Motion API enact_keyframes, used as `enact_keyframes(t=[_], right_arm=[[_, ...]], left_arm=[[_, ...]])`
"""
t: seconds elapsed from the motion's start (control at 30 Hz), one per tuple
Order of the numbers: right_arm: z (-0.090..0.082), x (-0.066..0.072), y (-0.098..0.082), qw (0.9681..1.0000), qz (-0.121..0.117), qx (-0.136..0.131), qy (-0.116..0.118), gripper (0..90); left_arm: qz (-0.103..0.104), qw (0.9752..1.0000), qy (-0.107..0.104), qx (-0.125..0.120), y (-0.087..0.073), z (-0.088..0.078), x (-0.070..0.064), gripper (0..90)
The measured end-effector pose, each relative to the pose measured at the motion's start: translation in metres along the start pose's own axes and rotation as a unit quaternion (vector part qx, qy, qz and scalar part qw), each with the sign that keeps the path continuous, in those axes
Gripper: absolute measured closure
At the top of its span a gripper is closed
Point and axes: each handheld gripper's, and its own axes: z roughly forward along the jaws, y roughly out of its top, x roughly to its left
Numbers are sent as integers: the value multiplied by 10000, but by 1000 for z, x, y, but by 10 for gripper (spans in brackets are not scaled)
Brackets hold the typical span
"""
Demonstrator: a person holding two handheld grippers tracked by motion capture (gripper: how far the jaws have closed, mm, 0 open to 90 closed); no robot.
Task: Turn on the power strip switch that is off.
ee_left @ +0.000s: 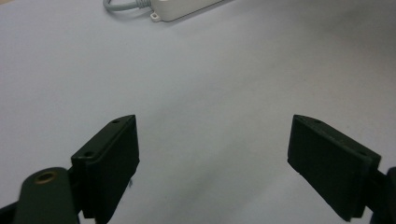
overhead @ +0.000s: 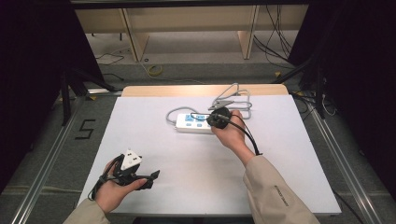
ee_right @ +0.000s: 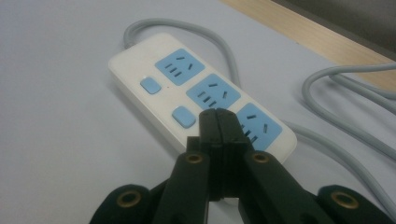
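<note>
A white power strip (overhead: pixel 190 123) with three blue sockets and blue switches lies at the middle back of the white table (overhead: pixel 196 172). Its grey cable (overhead: pixel 233 95) loops behind it. My right gripper (overhead: pixel 211 122) is shut with nothing between its jaws. In the right gripper view the closed tips of that gripper (ee_right: pixel 218 116) sit over the strip (ee_right: pixel 154 60), right beside a blue switch (ee_right: pixel 183 116) and the nearest socket; I cannot tell whether they touch. My left gripper (overhead: pixel 152 179) rests near the front left, open and empty. The left gripper view has that gripper (ee_left: pixel 215 163) wide over bare table.
The grey cable (ee_right: pixel 345 98) coils on the table to the right of the strip, near the wooden back edge (overhead: pixel 201 89). A corner of the strip (ee_left: pixel 180 8) lies far ahead of the left gripper. Metal rails and loose cables are on the floor around the table.
</note>
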Motion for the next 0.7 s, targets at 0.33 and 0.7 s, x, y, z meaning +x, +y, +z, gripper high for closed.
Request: enact_keyframes(t=[0.33, 0.7], right_arm=[[8, 1, 5, 10000, -13, 82, 19, 900], [21, 4, 6, 9998, -41, 186, 50, 900]], left_arm=[[5, 10000, -5, 4, 0, 0, 0, 163], [22, 10000, -15, -2, 0, 0, 0, 163]])
